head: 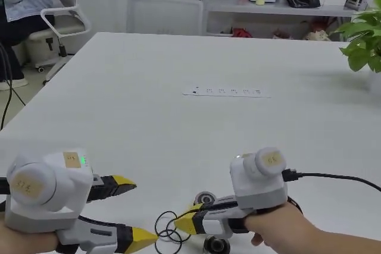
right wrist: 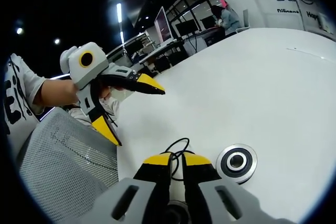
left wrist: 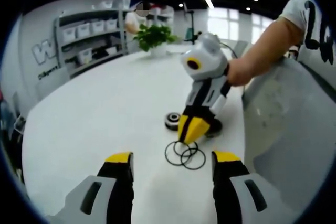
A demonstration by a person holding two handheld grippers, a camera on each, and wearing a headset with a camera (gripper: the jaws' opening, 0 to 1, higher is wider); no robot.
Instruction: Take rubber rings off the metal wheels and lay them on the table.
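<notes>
Several thin black rubber rings (head: pixel 167 228) lie overlapping on the white table (head: pixel 196 141) near its front edge. My right gripper (head: pixel 186 222) points left with its yellow tips close together on one ring (right wrist: pixel 176 153); its tips (left wrist: pixel 190 129) touch the pile (left wrist: pixel 184 153). One metal wheel (head: pixel 205 198) lies flat just beyond this gripper (right wrist: pixel 177 159), to its right (right wrist: pixel 237 162). A second wheel (head: pixel 215 245) sits under the gripper's body. My left gripper (head: pixel 133 210) hovers open left of the rings, its jaws (left wrist: pixel 173 157) wide apart and aimed at them.
A flush power strip (head: pixel 226 91) sits mid-table. A green plant (head: pixel 363 40) stands at the far right edge, a white chair (head: pixel 59 28) at the far left. The right gripper's black cable (head: pixel 333 178) trails right. A grey mesh chair (right wrist: pixel 63 166) is by the front edge.
</notes>
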